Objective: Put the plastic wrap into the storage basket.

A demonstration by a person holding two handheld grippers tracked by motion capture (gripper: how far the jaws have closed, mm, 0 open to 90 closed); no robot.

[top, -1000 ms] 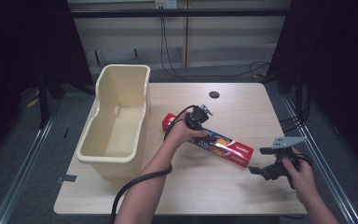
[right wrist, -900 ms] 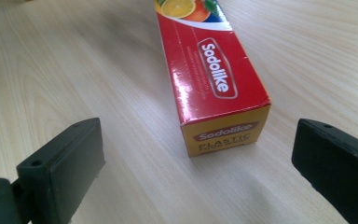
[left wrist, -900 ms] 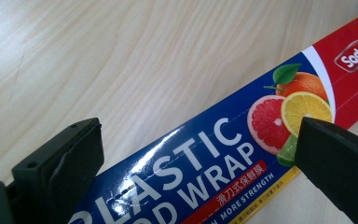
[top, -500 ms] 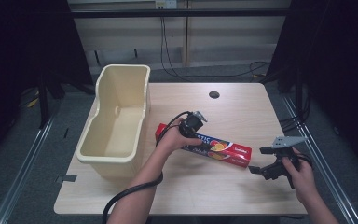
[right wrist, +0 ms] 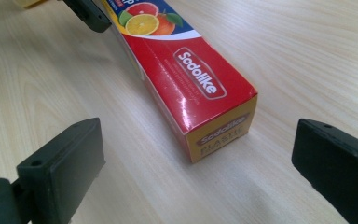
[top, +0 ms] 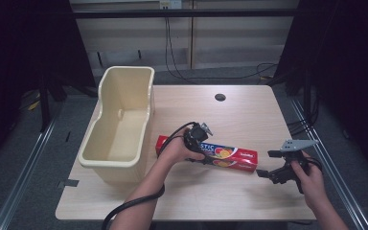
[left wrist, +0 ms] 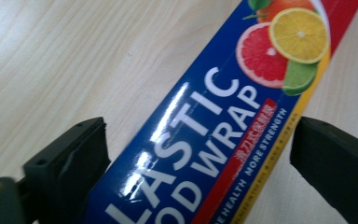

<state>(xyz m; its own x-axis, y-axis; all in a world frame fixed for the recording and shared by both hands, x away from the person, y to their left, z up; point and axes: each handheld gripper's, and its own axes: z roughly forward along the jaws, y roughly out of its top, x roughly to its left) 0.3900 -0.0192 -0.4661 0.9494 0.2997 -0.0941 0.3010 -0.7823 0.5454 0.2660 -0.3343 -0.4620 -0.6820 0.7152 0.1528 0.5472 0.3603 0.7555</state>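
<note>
A long red and blue plastic wrap box (top: 230, 155) lies flat on the wooden table (top: 239, 112), right of a cream tub. My left gripper (top: 201, 145) points down over the box's left part. In the left gripper view it (left wrist: 200, 172) is open, one jaw on each side of the box (left wrist: 205, 140), and I cannot tell if they touch it. My right gripper (top: 266, 164) sits just off the box's right end. In the right gripper view it (right wrist: 198, 163) is open, with the box's end (right wrist: 219, 130) between and slightly ahead of the jaws.
The empty cream tub (top: 117, 158) stands at the table's left edge, close to the box's left end. A dark round hole (top: 220, 97) sits in the far part of the table. One jaw of the left gripper (right wrist: 86, 14) shows far off in the right gripper view.
My left gripper has come nearer and slightly left, down over the box. The box has shifted a little toward the tub. The right gripper has held still.
</note>
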